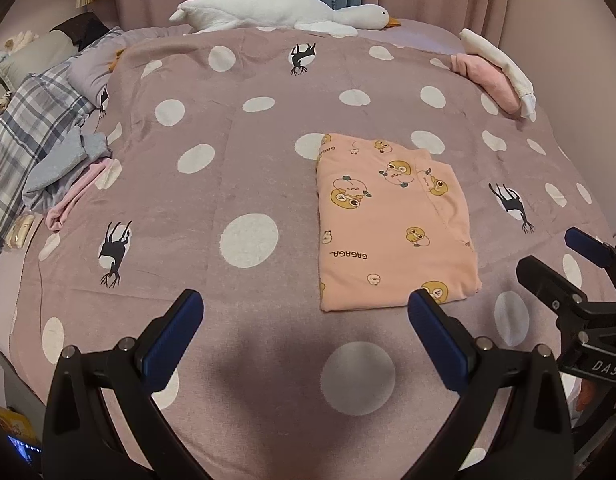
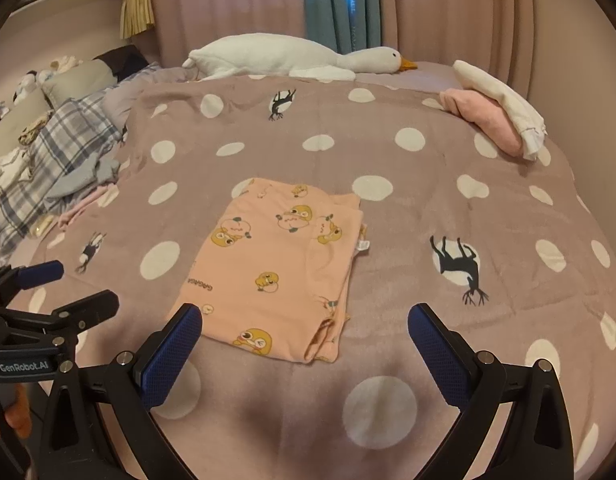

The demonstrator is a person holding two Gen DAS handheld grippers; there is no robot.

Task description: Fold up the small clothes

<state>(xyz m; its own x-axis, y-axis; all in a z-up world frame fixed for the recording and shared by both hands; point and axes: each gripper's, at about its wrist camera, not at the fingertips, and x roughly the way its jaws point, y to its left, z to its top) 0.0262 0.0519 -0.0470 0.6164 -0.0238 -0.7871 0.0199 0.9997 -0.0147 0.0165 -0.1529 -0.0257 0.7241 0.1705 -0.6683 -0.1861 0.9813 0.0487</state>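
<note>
At the far left of the bed, well off to the left of both claws, lies a heap of loose clothes [image 1: 59,168]: a grey piece, a pink piece and a plaid cloth [image 1: 31,120] bunched together.

The left gripper [image 1: 305,312] hovers over the mauve blanket [image 1: 211,184] with its 2 blue-padded fingers [image 1: 175,340] spread wide and nothing between them. Ahead of it and between its tips is bare blanket with white spots and black deer prints.

The folded peach garment [image 1: 392,220] lies flat on the blanket, ahead of the left gripper and toward its right finger, whose tip sits just beside the garment's near edge; whether it touches cannot be told. The garment is a neat rectangle printed with yellow cartoon ducks and the word GAGAGA.

The right gripper [image 2: 303,318] is also wide open and holds nothing. In its view the garment [image 2: 275,268] sits straight ahead, its near edge between the 2 fingertips and closer to the left finger [image 2: 171,356]. Folded layers show along the garment's right edge.

Far ahead of both claws, a white plush goose [image 2: 283,58] lies along the bed's far edge before pink curtains [image 2: 227,4]. At the far right, a stack of 2 folded items [image 2: 496,112], pink under white, rests on the blanket, well apart from the garment.
</note>
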